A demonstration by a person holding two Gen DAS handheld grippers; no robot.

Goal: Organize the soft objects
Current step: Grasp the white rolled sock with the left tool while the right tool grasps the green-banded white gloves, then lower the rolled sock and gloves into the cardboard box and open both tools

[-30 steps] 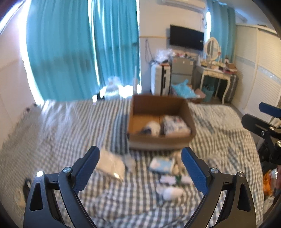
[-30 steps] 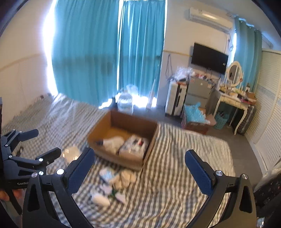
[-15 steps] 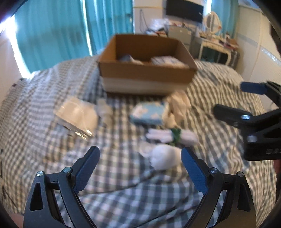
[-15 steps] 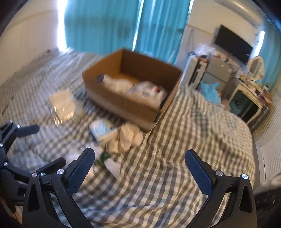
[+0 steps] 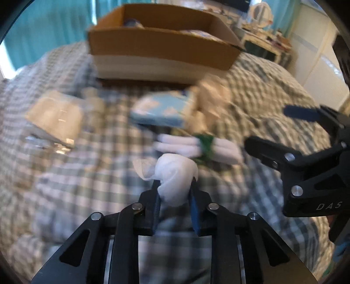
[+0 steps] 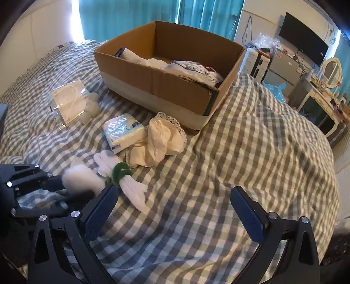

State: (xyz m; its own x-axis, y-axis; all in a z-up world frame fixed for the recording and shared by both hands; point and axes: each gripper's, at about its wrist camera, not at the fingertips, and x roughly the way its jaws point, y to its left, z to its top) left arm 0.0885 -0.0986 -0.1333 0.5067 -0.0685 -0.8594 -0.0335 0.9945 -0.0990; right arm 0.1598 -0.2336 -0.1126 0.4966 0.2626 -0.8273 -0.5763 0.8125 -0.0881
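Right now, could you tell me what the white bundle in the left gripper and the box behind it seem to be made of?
White bundle: soft, matte fabric or fleece, fuzzy-edged, bulging between the left gripper pads. Box: plain brown corrugated cardboard, matte, with a torn rim and pale tape band.

A bed covered with a grey and white checked blanket [image 6: 251, 139] filled most of the view. Beyond the blanket's far edge, teal curtains [image 6: 135, 15] hung across a bright window. To the right of the curtains, a black flat television [image 6: 303, 39] was mounted on the wall. Below the television stood a small grey fridge [image 6: 282, 67], and further right a white dressing table [image 6: 323, 96] carried an oval mirror [image 6: 331, 70].
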